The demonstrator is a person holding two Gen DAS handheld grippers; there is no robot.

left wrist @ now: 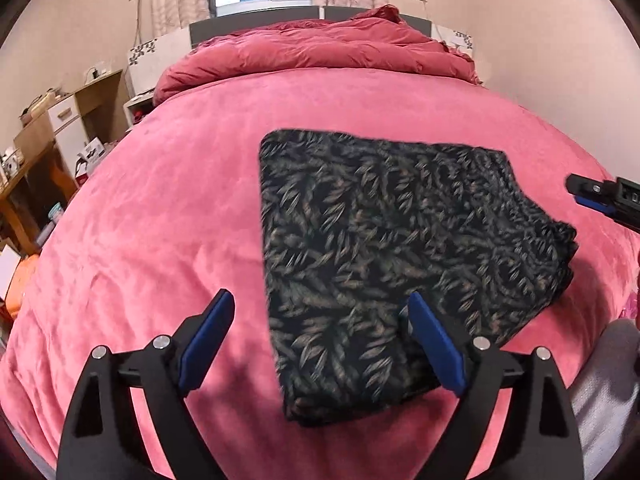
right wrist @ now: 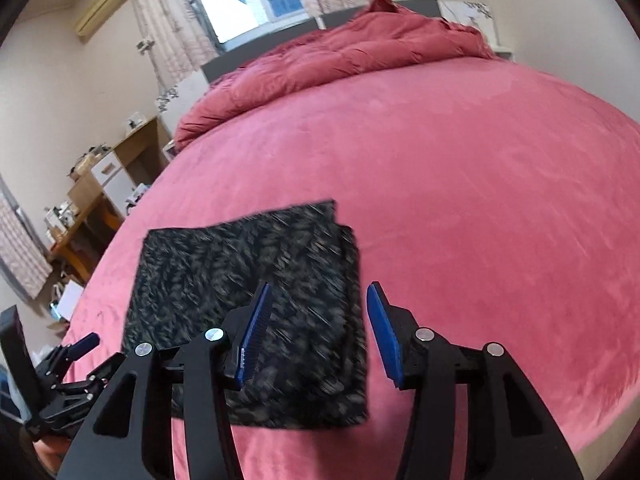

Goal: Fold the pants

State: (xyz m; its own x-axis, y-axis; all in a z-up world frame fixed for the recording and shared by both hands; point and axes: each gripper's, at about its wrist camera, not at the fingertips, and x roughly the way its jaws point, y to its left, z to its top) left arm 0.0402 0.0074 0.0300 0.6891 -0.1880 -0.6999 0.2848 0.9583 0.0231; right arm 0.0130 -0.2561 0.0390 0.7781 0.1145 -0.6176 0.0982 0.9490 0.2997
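Pants (left wrist: 384, 264) folded on bed (left wrist: 160, 208); hand-held grippers above, open

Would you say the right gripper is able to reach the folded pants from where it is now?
Probably yes: the right gripper hangs open just above the pants, with nothing between them.

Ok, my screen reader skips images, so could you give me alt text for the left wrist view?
Dark leaf-print pants lie folded into a compact stack on a pink bed. The left tool hovers open above their near edge, gripping nothing.
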